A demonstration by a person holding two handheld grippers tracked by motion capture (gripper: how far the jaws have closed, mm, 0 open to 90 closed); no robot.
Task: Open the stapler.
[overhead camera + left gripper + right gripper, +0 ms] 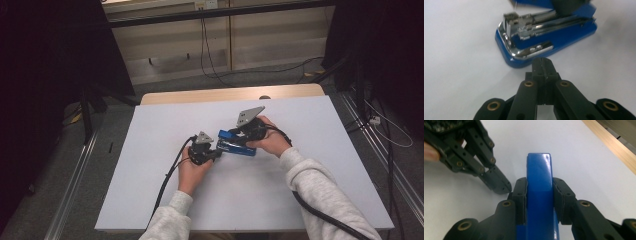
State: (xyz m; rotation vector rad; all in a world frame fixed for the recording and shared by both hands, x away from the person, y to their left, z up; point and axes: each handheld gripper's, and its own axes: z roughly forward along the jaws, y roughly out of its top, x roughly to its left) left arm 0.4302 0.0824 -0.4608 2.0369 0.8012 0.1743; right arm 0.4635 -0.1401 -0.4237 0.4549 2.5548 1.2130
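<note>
Light grey sleeves; each black hand-held gripper (216, 152) has brass-ringed screw holes, a grey triangular plate and a black cable.

High view: fixed overhead, facing forward-down over the whole counter (150, 200). Both gripper views: close, low, looking along their own jaws. All three share the blue stapler (235, 143).

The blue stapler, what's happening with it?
A person at a white table works on a blue stapler with a hand-held gripper in each hand. The right hand-held gripper has its jaws pressed on both sides of the stapler's blue top arm, which is lifted so the metal staple track shows. The left hand-held gripper is shut with nothing in it, its tips right at the stapler's base near the front end.
</note>
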